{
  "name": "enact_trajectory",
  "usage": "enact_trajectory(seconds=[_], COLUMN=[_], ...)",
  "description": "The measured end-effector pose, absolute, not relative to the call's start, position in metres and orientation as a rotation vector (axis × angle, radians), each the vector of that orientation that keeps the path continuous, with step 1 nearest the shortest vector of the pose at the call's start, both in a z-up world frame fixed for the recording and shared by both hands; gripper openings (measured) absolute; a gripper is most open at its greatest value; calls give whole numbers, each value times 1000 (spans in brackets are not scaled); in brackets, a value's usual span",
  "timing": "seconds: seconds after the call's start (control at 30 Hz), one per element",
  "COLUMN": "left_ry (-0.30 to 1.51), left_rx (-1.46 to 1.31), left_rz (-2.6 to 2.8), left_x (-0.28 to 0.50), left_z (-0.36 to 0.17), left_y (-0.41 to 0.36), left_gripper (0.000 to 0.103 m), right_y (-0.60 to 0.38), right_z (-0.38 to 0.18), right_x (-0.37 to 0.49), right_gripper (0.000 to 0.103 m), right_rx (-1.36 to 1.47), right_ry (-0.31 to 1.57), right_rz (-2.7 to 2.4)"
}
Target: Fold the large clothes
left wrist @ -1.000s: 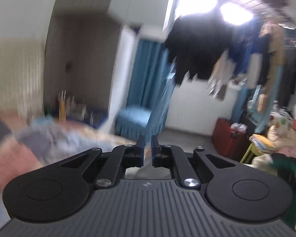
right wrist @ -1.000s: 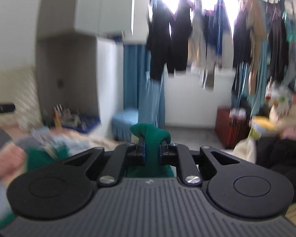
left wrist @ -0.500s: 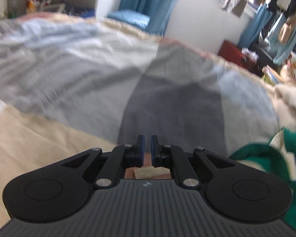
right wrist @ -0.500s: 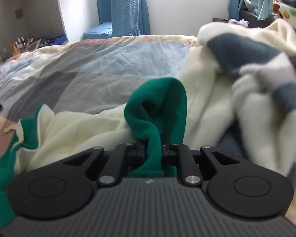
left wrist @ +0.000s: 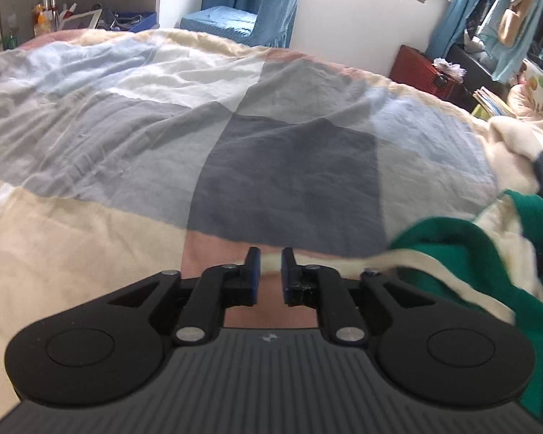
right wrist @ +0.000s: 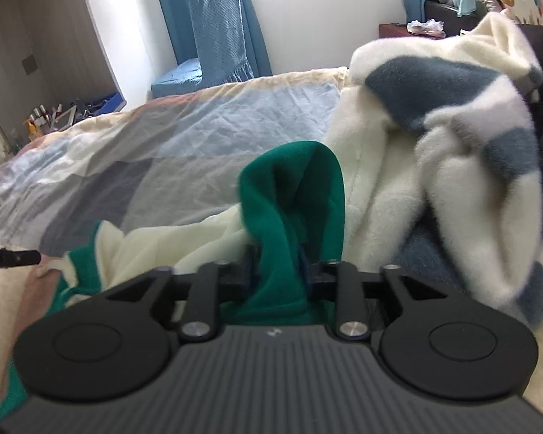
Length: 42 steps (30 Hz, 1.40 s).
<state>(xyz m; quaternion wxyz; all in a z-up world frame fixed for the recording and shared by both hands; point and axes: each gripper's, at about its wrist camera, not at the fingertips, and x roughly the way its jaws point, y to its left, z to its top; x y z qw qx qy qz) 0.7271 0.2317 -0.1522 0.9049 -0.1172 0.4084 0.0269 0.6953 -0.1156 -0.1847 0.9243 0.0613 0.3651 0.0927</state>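
Note:
A green and cream garment (right wrist: 293,195) lies bunched on the patchwork bedspread (right wrist: 163,144). A green fold of it stands up between the jaws of my right gripper (right wrist: 278,264), which are opening; the pads have drawn apart from the cloth. In the left wrist view the same garment (left wrist: 452,253) lies at the right. My left gripper (left wrist: 268,264) hangs low over the bedspread (left wrist: 271,162) just left of it. Its jaws are opening a little and nothing is between them. The left gripper's black tip (right wrist: 11,257) shows at the right wrist view's left edge.
A thick white and blue-grey fleece (right wrist: 434,126) is heaped on the bed right of the garment. Beyond the bed stand a blue-covered chair (left wrist: 231,23), blue curtains (right wrist: 213,21), a red suitcase (left wrist: 423,68) and a shelf with bottles (left wrist: 47,14). Clothes hang at the far right.
Both grippers have swung down from facing the room to just over the bed, bringing the green garment down onto it. Both pairs of jaws have widened; the right one has loosened on the green fold.

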Motion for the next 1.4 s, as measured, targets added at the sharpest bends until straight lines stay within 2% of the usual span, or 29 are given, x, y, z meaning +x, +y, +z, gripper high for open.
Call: enact_trajectory(seconds=[0.03,0.07,0.47,0.7,0.93,1.23,1.4], left_ry=[837,826,765,777,810,932,962], left_rx=[-234,-225,-260,-268,-273,-308,-293], left_rz=[55,53,5,-13,-2,88,175], left_x=[717,706,516,385,282,199,185], left_z=[-145,-137,-44,-18,-24,-75,-90], left_y=[227,222,165,147,154,183,195], left_gripper=[31,35,37,40,45,49,62], right_y=[-115,-114,-119,-126,-123,-121,-121], right_z=[-180,-174,-88,-56,-56,-87,-103], right_x=[688,680,511,390,296,222,214], right_gripper=[54,59,59,59,59,59,59], right_rx=[128,129,104,82,80,67,87], right_ry=[751,744,633,574,560,580,604], right_rz=[189,189,285,358,433,485,484])
